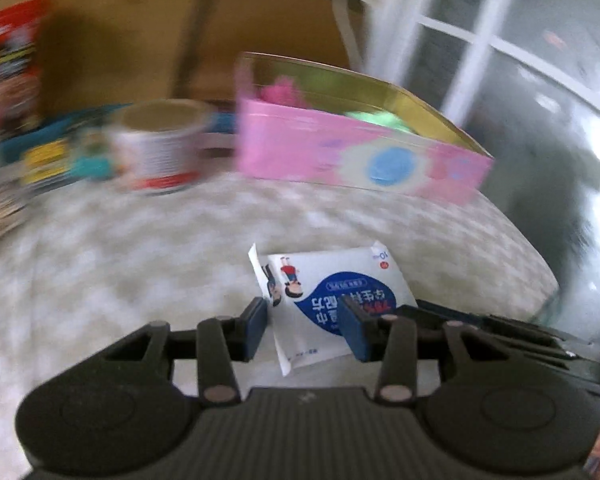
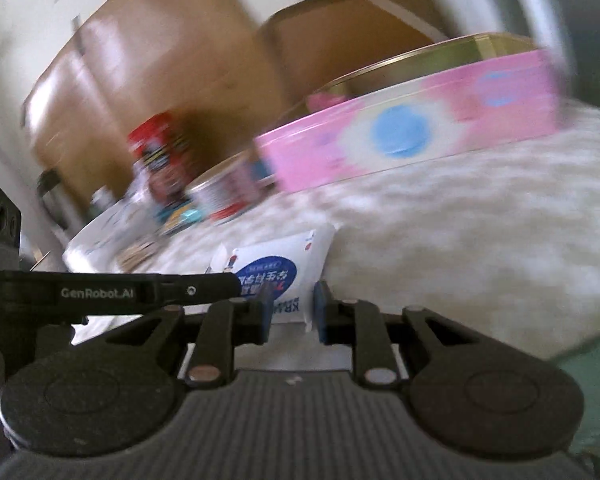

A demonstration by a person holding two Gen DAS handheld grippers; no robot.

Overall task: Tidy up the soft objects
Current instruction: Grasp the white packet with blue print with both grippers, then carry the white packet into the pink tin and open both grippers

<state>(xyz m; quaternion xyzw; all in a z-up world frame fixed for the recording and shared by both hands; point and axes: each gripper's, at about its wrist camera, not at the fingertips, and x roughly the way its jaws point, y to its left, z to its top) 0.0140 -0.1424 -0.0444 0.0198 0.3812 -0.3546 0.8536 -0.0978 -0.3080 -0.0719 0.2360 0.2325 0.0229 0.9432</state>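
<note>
Bed [image 1: 100,264]: pale mottled cover; soft footing, so whatever is set down may tip or sink.
Box [image 1: 364,160]: pink, open top, gold lining, at 12 o'clock from the left gripper, well apart; pink and green soft things already lie inside. Judged the place for the pack.
Cup [image 1: 162,148]: paper, at 10 o'clock, near the box's left end; steer clear of it on the way.
Pack [image 1: 332,300]: white and blue wipes pouch, above the bed cover, held between both tools.
Left gripper [image 1: 306,326]: narrow, pads pinching the pack's near edge.
Right gripper [image 2: 292,308]: narrow, clamped on the pack's lower edge; the other tool's finger shows at 9 o'clock.
Advice: keep both hands at one pace so the pouch does not twist or tear; clear the box's near wall before letting go.
</note>
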